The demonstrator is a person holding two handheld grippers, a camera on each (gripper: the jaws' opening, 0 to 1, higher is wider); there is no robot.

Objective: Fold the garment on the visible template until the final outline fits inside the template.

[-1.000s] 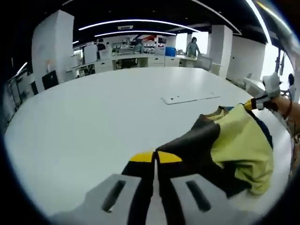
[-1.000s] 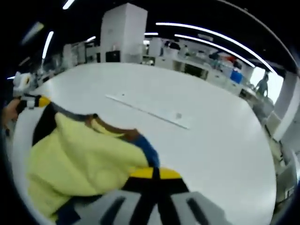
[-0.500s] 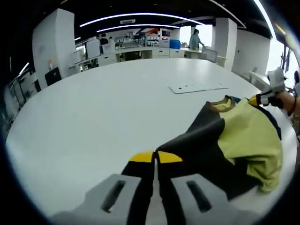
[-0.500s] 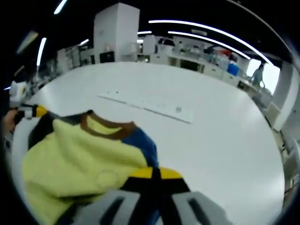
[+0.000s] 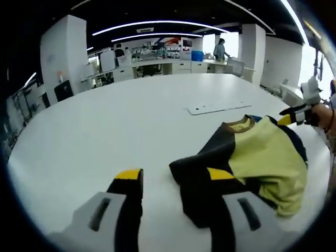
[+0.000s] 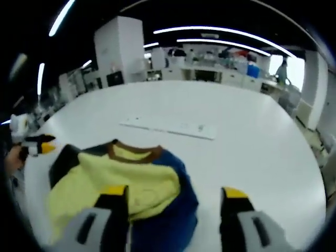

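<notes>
Garment loose between spread jaws

Garment point(image 5: 252, 157) lies crumpled on the white table point(image 5: 115, 126), collar away from the right gripper point(image 6: 173, 197). Left gripper point(image 5: 176, 178) gapes empty, like the right. Its long axis is unclear; sleeves are hidden.

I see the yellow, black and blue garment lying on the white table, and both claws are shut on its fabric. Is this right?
Not quite. The garment does lie on the white table, but both claws are open. The left gripper view shows the left claw with its jaws apart, and the right gripper view shows the right claw the same way. Neither is clamped on the fabric.
</notes>
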